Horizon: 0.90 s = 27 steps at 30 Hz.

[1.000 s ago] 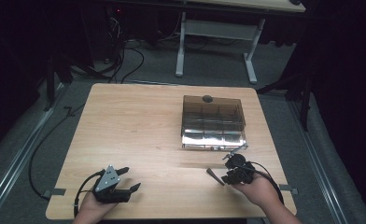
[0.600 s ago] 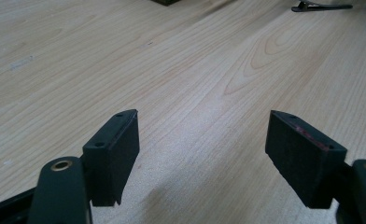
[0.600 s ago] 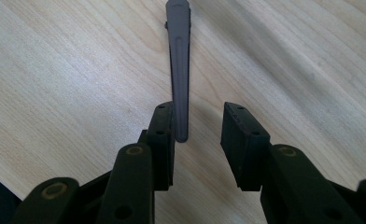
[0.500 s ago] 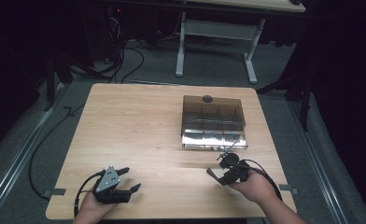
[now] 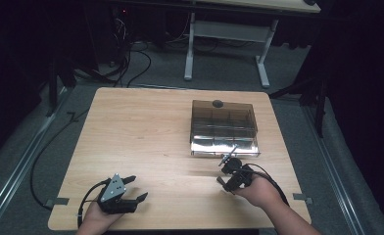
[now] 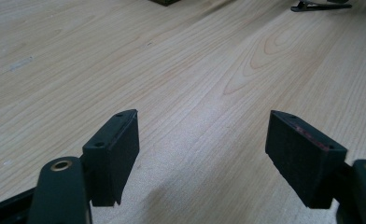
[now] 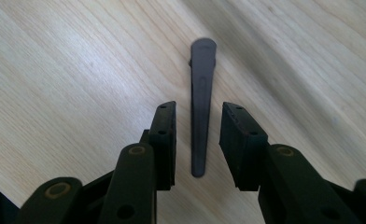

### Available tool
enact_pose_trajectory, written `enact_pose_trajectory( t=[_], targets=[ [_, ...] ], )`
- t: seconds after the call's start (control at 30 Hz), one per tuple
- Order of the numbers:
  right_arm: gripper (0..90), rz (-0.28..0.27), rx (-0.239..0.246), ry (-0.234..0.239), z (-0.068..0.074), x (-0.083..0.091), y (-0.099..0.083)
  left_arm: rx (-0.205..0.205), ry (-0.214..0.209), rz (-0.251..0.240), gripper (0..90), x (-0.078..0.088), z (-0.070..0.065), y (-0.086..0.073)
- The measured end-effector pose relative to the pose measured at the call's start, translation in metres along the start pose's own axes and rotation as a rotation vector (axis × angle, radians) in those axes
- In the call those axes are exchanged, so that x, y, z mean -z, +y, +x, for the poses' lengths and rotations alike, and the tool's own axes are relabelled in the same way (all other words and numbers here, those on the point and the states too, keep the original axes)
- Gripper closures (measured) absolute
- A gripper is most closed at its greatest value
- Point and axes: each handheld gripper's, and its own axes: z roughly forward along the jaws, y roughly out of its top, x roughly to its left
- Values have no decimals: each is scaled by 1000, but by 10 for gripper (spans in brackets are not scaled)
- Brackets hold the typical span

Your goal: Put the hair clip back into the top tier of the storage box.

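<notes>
Light wooden table, grain running across, standing on a grey floor with cables trailing at the left.

On the table's right half, toward the far side: a smoky translucent compartment box with a dark round knob at its far edge, lid on, dividers faintly visible through it.

Near the front left corner: left hand-held gripper held in a hand, grey three-cornered plate on top, jaws spread wide and released, holding nothing. From the left gripper view, two black pads well apart over bare wood; far off at the top right, a thin dark object lying on the table, too small to tell.

In front of the box, toward the right: right hand-held gripper gripped by the right hand, cable looping behind it, pointing down and toward the box. From the right gripper view, a slim dark clip, long and tapered with a rounded far end, lying flat on the wood. Narrow end of the clip between the two black pads, wide end reaching out past the fingertips. Jaws partly closed around it, a sliver of wood visible on each side, not touching, not yet clenched. In the high view, clip just in front of the box's near edge.
</notes>
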Motion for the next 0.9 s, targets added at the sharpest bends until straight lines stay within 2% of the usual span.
enact_pose_trajectory(
  t=[0.07,0.13,0.37,0.5,0.9],
  targets=[
    [678,9,-11,3,2,-2,3,1,-1,0,265,0,0,0],
    [697,16,10,-7,2,-5,6,2,-1,-1,265,0,0,0],
    [737,31,-8,-10,4,-7,13,4,-1,-4,264,0,0,0],
    [761,39,-2,-17,2,-7,15,5,-1,-7,264,0,0,0],
    [801,52,15,-25,3,-9,17,4,0,-6,264,0,0,0]
  ],
)
